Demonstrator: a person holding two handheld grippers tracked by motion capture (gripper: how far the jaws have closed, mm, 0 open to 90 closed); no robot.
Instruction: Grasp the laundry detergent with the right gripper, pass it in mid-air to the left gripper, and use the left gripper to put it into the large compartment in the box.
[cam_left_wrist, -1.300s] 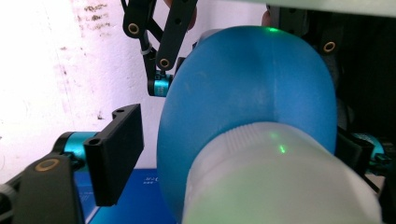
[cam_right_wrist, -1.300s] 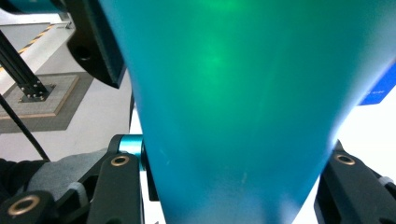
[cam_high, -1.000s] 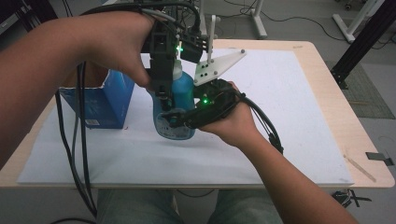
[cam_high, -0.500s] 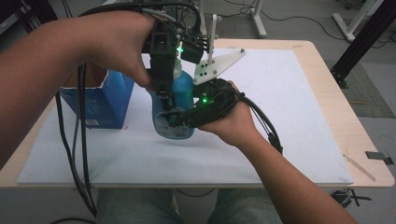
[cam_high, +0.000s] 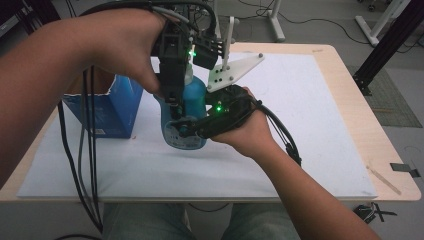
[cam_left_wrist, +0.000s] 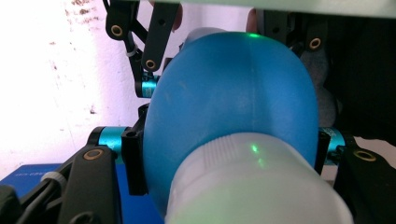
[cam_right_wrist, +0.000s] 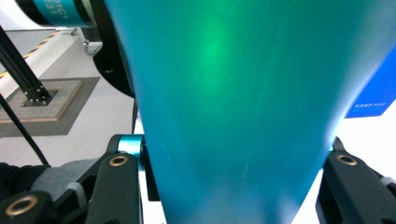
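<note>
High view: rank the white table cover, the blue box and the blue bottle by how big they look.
1. White table cover, by far the largest.
2. Blue box, partly hidden behind the forearm.
3. Blue bottle, partly covered by both grippers, so its place against the box is unsure.

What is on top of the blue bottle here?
A whitish ribbed cap tops the blue bottle; the left gripper comes down over it, jaws just closing at the bottle's shoulders. The right gripper clamps the body. The cap's very top is hidden.
</note>
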